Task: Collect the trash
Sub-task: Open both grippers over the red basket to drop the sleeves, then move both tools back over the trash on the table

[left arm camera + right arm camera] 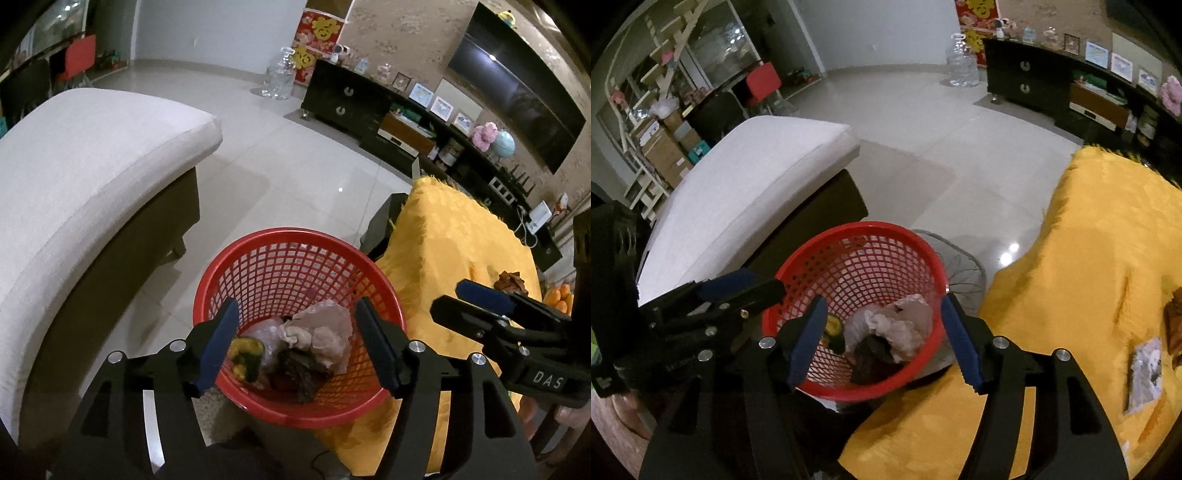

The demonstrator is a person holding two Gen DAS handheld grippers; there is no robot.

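A red mesh basket [280, 266] stands on the floor beside the yellow-covered table; it also shows in the right wrist view [871, 258]. Inside lie crumpled pale plastic [325, 332], a green-yellow peel [245, 356] and dark scraps [299, 373]. My left gripper [295, 343] is open and empty above the basket. My right gripper [882, 336] is open and empty above it too. On the table lie a brown crumpled scrap [511, 281] and a pale packet [1145, 373].
A white cushioned sofa [85, 177] stands to the left. The yellow cloth [1089, 258] covers the table on the right. A dark TV cabinet [369, 107] lines the far wall. Oranges [557, 299] sit at the table's far right. Pale floor tiles lie beyond.
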